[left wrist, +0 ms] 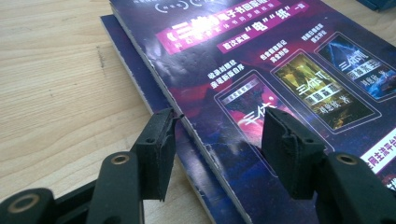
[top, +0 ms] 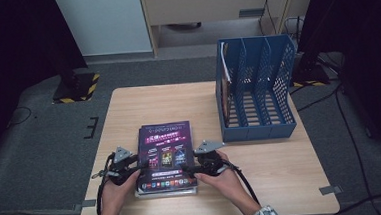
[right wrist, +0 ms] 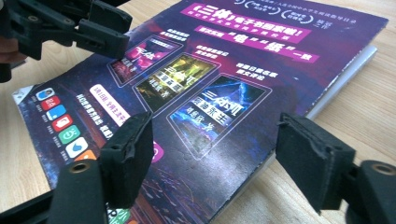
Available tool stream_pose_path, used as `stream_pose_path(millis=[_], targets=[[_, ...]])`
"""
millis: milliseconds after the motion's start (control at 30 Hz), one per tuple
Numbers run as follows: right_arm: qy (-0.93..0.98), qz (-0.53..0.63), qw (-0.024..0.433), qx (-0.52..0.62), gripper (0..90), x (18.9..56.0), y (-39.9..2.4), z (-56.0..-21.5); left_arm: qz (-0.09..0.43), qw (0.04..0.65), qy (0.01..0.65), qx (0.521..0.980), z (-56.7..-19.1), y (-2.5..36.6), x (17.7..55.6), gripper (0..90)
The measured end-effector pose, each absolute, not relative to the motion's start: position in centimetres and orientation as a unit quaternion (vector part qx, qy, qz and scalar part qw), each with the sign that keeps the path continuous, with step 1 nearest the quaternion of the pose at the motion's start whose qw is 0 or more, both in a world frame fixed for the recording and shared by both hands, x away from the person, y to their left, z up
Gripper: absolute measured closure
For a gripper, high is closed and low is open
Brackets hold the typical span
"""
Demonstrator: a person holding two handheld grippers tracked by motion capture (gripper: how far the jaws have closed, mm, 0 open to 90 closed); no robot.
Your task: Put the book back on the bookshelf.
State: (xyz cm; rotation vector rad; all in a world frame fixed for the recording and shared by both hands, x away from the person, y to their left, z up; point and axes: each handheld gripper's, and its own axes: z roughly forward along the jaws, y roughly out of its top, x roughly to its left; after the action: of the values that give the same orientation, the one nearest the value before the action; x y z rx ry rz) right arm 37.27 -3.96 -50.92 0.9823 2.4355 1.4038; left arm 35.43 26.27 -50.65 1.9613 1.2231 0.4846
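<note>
Pale wooden counter (top: pixel 128 106) on grey carpet, dark curtains either side, a blue file rack (top: pixel 255 88) at the far right corner. Near the front edge lies the stack of purple books (top: pixel 164 156). My hands come in low from both sides. My left gripper (left wrist: pixel 217 149) straddles the top book's left edge, jaws released, no squeeze. My right gripper (right wrist: pixel 215 156) straddles the right edge, jaws released too.
</note>
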Motion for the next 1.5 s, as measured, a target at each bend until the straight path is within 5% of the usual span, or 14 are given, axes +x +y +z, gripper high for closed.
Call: stream_pose_path(millis=[1500], targets=[[0.82, 0.451, 0.041, 0.351, 24.6, 37.6, -4.4, -51.6, 0.182, 0.395, 0.452, 0.779, -51.1, 26.0, 36.5, 37.9]])
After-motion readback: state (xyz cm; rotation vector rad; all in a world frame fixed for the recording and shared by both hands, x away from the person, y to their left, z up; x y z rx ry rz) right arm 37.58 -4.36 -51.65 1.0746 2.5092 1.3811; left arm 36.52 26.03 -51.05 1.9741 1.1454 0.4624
